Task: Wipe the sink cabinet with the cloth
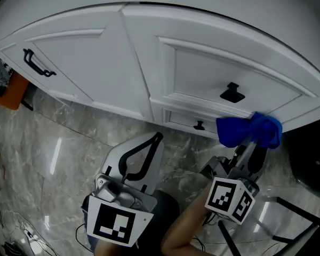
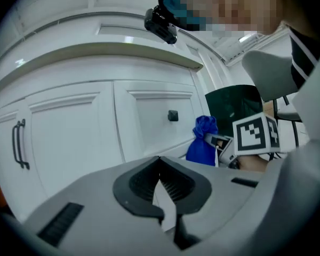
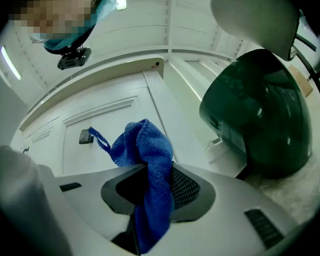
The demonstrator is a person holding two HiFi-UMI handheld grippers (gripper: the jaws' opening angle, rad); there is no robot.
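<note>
While our right gripper clamps its jaws on the blue cloth, the bunched fabric stands up out of the jaws at the lower right corner of the white sink cabinet, below and to the right of the black square knob on the right-hand door; we cannot tell whether the cloth touches the panel. From the right gripper view we see the cloth pinched between the ribbed pads, one end hanging down through the jaws and the other rising in folds with a small loop at its side. Our left gripper hangs lower and to the left over the grey marble floor, well apart from the cloth; its jaws are together at the tips with nothing between them. A black bar handle sits on the left-hand door, and a smaller black knob shows on the low panel near the cloth. A dark rounded container stands to the right of the cabinet.
</note>
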